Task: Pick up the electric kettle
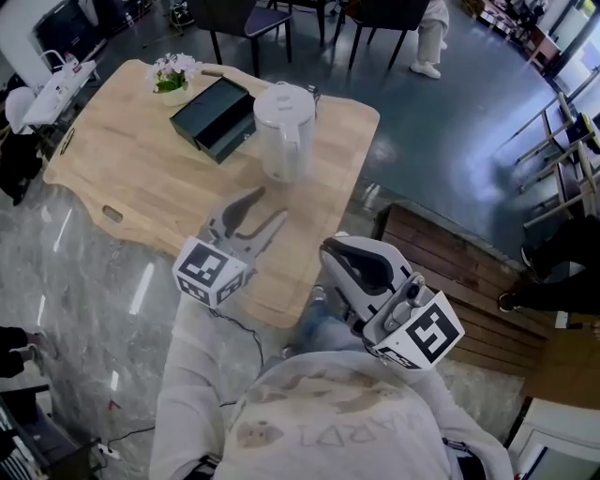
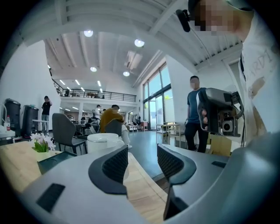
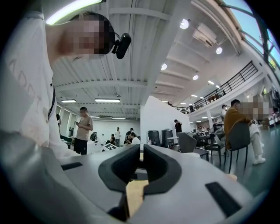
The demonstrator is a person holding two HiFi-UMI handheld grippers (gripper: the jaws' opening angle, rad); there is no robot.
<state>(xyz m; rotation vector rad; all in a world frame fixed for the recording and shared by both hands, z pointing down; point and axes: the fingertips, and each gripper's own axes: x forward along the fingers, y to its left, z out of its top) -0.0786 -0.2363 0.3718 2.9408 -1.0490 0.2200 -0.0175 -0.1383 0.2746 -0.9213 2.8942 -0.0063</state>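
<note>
The white electric kettle stands upright on the far right part of the wooden table, handle toward me. My left gripper hovers over the table a short way before the kettle, open, with nothing between its fingers. In the left gripper view the kettle shows just behind the left pad, apart from the open left gripper. My right gripper hangs off the table's near right edge, shut and empty. In the right gripper view the right gripper has its pads almost touching; the kettle is not seen there.
A dark green box lies left of the kettle, close to it, with a small pot of flowers behind. Chairs stand beyond the table. A wooden slatted platform sits right of the table. People stand and sit farther off.
</note>
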